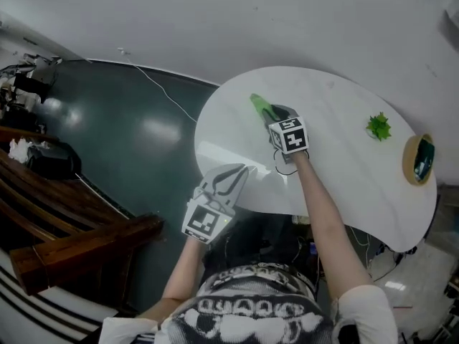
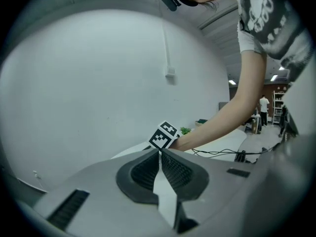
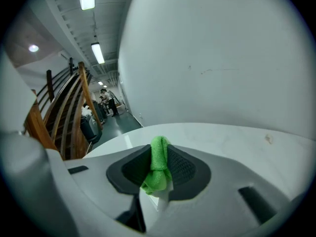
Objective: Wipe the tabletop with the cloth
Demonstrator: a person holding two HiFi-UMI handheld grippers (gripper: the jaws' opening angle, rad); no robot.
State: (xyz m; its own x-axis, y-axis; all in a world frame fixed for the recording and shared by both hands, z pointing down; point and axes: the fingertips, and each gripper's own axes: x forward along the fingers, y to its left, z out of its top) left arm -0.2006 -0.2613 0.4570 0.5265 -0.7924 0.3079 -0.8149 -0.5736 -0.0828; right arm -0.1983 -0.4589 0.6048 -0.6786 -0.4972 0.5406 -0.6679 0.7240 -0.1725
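Right gripper [image 3: 159, 156] is clamped on the green cloth [image 3: 158, 168], which is bunched between its jaws and pokes out past the tips. In the head view it reaches over the white table [image 1: 344, 170], with the cloth near the far left edge. Left gripper [image 2: 160, 155] has its jaws pressed together with nothing between them and hangs at the table's near edge, apart from the right one. A small green plant [image 1: 378, 126] and a round roll [image 1: 418, 158] sit at the table's right end
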